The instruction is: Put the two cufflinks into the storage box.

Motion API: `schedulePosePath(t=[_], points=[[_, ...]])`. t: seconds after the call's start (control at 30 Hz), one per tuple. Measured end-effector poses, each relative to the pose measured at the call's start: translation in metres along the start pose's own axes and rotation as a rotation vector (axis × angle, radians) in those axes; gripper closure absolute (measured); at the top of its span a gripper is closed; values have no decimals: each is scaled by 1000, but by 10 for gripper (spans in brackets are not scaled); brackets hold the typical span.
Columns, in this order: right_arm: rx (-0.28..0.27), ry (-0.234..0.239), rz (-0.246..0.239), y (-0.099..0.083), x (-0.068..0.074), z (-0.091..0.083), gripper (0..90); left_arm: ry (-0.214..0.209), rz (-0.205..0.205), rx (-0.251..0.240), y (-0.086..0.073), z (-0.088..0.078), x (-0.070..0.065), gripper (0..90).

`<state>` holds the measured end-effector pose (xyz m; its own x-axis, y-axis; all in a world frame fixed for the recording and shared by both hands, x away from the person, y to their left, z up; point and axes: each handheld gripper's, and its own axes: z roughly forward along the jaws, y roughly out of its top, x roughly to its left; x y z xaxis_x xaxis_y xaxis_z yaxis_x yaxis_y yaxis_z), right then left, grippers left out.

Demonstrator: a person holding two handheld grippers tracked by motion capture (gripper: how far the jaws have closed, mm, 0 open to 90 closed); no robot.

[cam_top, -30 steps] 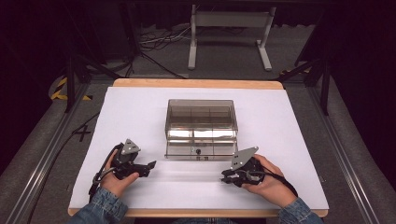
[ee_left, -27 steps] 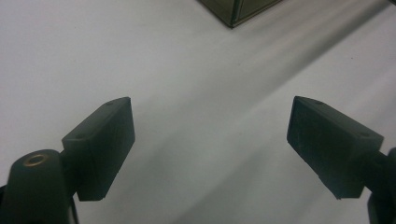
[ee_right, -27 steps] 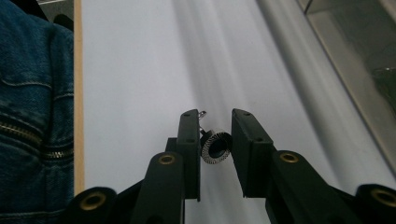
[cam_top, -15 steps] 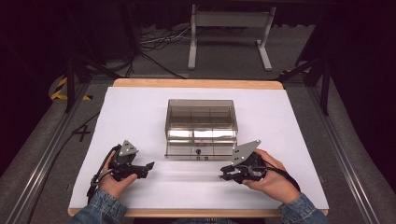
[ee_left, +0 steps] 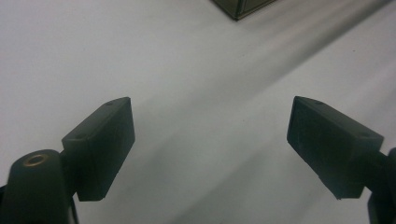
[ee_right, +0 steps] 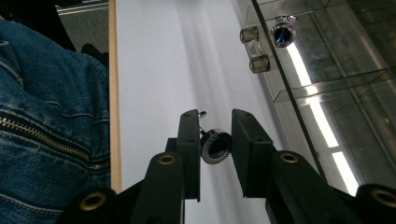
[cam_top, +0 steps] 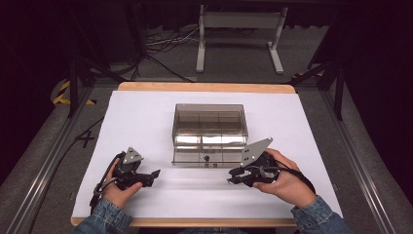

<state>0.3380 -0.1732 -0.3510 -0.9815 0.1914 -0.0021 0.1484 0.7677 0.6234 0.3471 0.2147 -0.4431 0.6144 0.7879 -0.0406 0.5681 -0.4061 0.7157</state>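
Knob in right tongs

Knob (ee_right: 216, 146), round with a knurled rim, pinched between the pads of the right tongs (ee_right: 215, 140), above the white counter (cam_top: 146, 122), beside the clear box (cam_top: 209, 131). Left tongs (ee_left: 210, 140) wide apart, gripping nothing, low over bare counter near the box corner.

A small round knob (ee_right: 215, 146) with a knurled silver rim and dark face sits tilted. It is near the clear box (ee_right: 327, 70), whose front carries a matching one.
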Motion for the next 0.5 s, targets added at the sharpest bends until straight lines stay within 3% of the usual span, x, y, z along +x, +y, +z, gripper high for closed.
schedulePosePath(t=[0.5], points=[[12, 15, 10, 26, -7, -16, 741, 8, -22, 0, -4, -3, 1, 158]])
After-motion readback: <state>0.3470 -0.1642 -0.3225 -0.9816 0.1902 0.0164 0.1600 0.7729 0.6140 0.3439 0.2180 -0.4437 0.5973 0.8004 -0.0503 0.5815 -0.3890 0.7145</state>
